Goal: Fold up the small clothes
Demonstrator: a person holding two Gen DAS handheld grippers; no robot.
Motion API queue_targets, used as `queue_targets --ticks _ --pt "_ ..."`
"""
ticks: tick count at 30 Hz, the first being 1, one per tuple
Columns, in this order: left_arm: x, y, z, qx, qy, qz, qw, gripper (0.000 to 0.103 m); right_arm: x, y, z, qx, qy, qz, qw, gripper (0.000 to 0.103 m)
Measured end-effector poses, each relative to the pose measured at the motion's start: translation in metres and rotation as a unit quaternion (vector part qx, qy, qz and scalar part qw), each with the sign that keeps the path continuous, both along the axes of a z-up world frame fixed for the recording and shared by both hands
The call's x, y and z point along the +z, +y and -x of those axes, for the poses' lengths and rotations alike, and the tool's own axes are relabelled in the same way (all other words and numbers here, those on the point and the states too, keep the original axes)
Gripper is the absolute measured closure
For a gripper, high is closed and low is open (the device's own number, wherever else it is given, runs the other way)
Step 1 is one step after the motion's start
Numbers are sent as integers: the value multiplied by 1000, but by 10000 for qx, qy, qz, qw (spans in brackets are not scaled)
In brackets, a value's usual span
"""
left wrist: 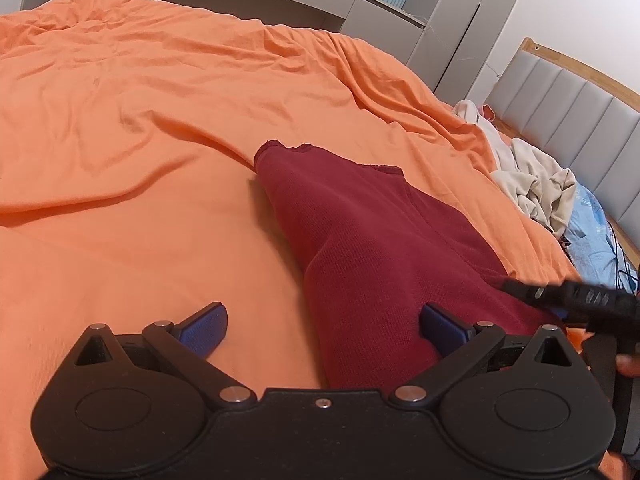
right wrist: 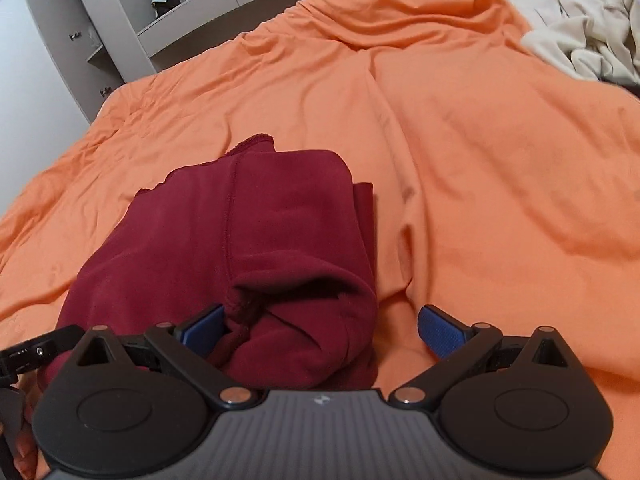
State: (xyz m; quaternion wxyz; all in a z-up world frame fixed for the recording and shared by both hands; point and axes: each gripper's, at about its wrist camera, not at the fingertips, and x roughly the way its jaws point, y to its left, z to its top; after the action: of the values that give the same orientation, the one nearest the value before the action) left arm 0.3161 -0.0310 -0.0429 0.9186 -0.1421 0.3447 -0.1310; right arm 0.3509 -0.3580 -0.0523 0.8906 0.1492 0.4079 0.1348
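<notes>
Maroon garment [left wrist: 372, 240] folded on orange bedspread [left wrist: 140, 120], lying partly between spread fingers of left gripper [left wrist: 323, 330] and right gripper [right wrist: 322, 330]

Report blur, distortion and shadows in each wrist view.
Left wrist view: fisheye bends the headboard; the right gripper is motion-blurred at the right edge; the maroon garment throws a soft shadow on the orange sheet. Right wrist view: dark vignette corners, garment sharp, cream clothes pile stretched.

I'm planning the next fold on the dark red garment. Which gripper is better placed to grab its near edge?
Probably the right gripper: it is open with the bunched near end of the red garment between its fingers. The left gripper, also open, straddles only the garment's side edge.
</notes>
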Motion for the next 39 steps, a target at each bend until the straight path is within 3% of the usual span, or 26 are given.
queue_targets --ticks 6,12,18,23,25,27,30,39 --pt "0 -1 0 -2 0 10 10000 0 5 -18 -2 6 174 -401 9990 0" --pt "0 -1 0 -1 -4 12 10000 0 27 -48 -2 -486 -271 -818 9951 0" --pt "1 -1 0 2 -11 22 10000 0 24 -50 -26 -550 -686 -1071 9903 2" --pt "1 -1 0 1 -13 32 10000 0 8 -41 -36 -466 -403 -1097 9921 32" --pt "1 -1 0 0 -20 47 10000 0 4 -36 -35 -377 -312 -947 9943 51" --pt "1 -2 0 -2 -20 59 10000 0 1 -30 -33 -348 -206 -698 9967 80" --pt "1 1 0 -22 -14 94 10000 0 1 -25 -28 -166 -228 -606 9978 94" --pt "-2 12 -5 -235 144 314 9991 1 4 -19 -19 158 -204 -160 9995 97"
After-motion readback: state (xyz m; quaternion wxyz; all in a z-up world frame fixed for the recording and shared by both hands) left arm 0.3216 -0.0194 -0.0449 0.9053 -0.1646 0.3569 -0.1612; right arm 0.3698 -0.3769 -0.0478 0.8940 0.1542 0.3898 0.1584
